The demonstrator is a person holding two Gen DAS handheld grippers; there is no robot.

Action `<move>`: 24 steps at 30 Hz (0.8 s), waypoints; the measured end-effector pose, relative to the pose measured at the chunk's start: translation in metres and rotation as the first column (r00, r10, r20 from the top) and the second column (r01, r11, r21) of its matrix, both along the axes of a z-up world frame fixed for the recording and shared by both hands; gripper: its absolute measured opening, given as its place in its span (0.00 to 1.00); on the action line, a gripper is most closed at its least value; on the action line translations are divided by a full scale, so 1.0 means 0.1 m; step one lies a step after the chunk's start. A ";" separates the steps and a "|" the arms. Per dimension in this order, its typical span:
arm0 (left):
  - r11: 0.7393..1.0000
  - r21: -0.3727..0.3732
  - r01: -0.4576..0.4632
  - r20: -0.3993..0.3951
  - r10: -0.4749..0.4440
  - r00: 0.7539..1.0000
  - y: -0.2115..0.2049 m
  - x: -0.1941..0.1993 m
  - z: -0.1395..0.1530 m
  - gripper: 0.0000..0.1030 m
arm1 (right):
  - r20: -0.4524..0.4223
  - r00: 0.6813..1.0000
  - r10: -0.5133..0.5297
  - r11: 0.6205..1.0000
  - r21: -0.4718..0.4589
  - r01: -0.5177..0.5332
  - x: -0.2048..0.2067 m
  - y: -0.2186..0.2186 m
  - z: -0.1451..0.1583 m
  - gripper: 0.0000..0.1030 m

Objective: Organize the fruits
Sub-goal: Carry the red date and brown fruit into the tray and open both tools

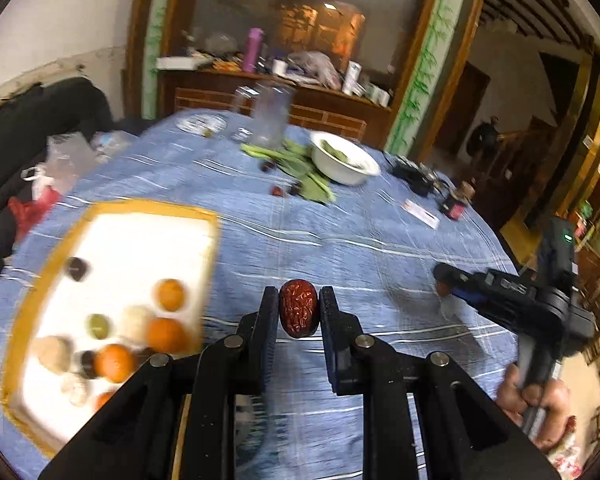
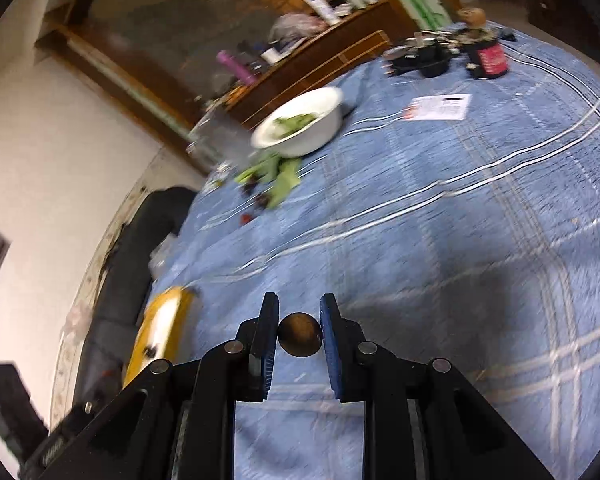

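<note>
Fingers [image 1: 270, 316] of my left gripper [image 1: 299, 312] pinch a red date [image 1: 298, 307], long axis upright; tray [image 1: 112, 216] lies left, nearer this hand. Right gripper [image 2: 299, 334] clamps a brown round fruit [image 2: 299, 335], possibly longan.

A white bowl [image 1: 346, 162] of greens sits toward the far edge of the blue-clothed surface [image 1: 380, 248], leafy stalks [image 1: 300, 168] just beside it, a clear jar [image 1: 271, 114] behind, a dark red-labelled bottle [image 2: 489, 56] near the right edge.

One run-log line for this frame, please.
left gripper: shut on red date | right gripper: shut on brown round fruit | tray: holds oranges, other fruit
</note>
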State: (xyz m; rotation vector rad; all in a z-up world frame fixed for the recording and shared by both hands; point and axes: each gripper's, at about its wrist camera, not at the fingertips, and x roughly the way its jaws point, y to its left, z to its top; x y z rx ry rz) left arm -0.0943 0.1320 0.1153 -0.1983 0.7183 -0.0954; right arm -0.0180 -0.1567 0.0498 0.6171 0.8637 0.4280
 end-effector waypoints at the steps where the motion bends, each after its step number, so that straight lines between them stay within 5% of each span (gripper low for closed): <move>1: 1.000 0.002 -0.016 0.008 0.016 1.000 0.08 -0.05 0.02 0.19 | 0.006 1.000 0.021 1.000 0.000 -0.021 -0.05 0.08 0.05 0.22; 7: 0.980 0.028 -0.196 0.020 0.195 0.981 0.87 -0.35 0.04 0.19 | 0.060 0.980 0.190 0.981 -0.041 -0.187 -0.24 0.92 0.40 0.23; 12: 0.949 0.028 -0.313 -0.044 0.314 0.948 1.43 -0.48 -0.18 0.19 | 0.049 0.944 0.328 0.942 -0.094 -0.322 -0.32 1.75 0.43 0.23; 24: 0.932 -0.022 -0.362 -0.139 0.356 0.924 1.86 -0.51 -0.58 0.19 | -0.050 0.874 0.483 0.854 -0.192 -0.483 -0.65 2.78 -0.01 0.23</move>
